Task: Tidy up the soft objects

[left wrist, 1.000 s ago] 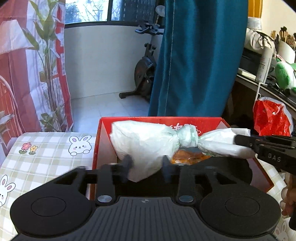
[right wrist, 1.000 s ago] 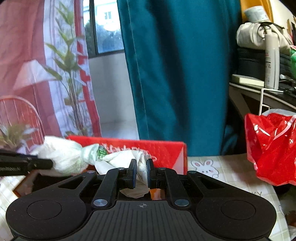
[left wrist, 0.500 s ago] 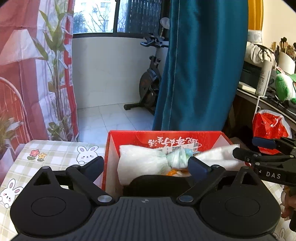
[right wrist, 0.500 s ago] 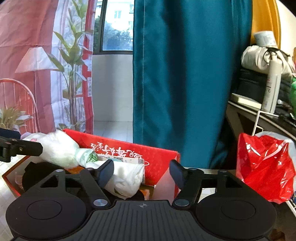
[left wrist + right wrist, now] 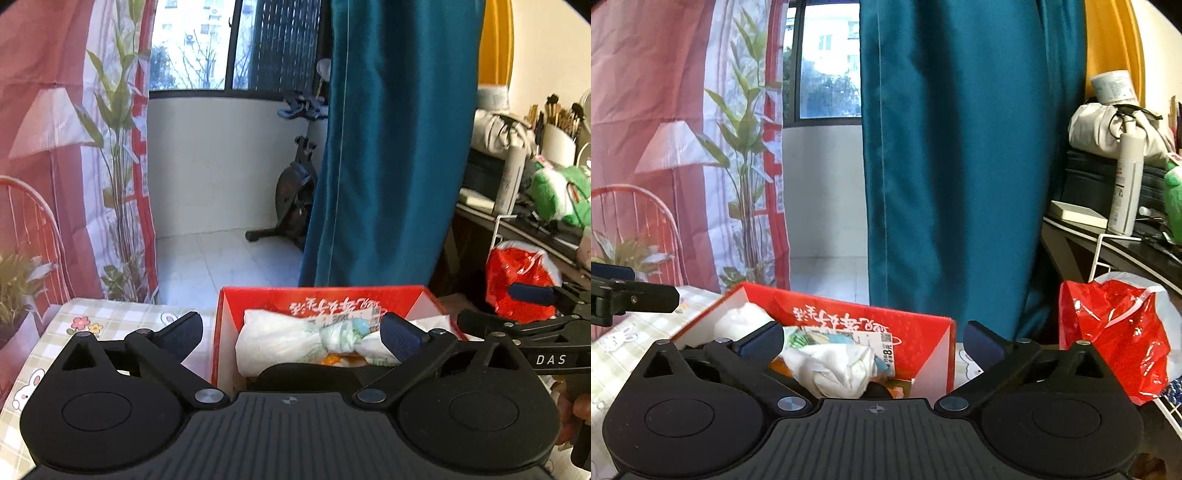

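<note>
The white bundle (image 5: 295, 341), knotted in the middle, is lying crumpled inside the red box (image 5: 225, 332), perhaps over something orange. Both grippers' jaws are standing spread, holding nothing.

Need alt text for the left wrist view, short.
A knotted white plastic bag lies inside an open red box on a bunny-print tablecloth, seen between the open fingers of the left tool. The right tool, also open, enters from the right; a teal curtain hangs behind.
</note>
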Demonstrator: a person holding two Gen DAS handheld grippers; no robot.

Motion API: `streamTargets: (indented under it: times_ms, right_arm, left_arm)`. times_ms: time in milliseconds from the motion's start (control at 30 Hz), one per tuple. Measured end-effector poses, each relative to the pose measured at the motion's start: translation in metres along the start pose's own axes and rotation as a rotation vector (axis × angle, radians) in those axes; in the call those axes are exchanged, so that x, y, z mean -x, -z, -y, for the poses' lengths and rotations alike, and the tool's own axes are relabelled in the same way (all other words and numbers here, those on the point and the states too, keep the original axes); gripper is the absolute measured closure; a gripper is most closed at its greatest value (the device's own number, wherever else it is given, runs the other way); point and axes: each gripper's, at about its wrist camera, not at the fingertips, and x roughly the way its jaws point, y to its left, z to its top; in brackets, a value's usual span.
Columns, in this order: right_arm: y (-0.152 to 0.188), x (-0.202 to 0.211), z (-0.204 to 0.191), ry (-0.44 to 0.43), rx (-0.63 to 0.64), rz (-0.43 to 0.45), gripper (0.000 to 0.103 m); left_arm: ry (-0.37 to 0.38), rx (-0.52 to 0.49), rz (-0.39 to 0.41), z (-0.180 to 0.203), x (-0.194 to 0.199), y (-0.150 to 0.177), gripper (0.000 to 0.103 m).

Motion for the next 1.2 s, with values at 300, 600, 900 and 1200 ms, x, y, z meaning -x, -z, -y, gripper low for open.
streamTargets:
  times_ms: [300,600,900,1200]
  right_arm:
    - [-0.011,0.038,-0.007,0.002,-0.025,0.005,0.000]
    - [-0.037,0.100,-0.022,0.041,-0.014,0.053,0.000]
    - [-0.057,0.166,-0.034,0.023,-0.020,0.102,0.000]
    - [-0.051,0.217,-0.042,-0.025,-0.091,0.121,0.000]
  left_arm:
    - [-0.012,0.072,0.046,-0.004,0.043,-0.013,0.000]
    - [-0.165,-0.010,0.064,0.016,0.096,-0.031,0.000]
    - [-0.231,-0.044,0.090,0.039,0.159,-0.037,0.000]
    - [-0.270,-0.061,0.135,0.059,0.204,-0.025,0.000]
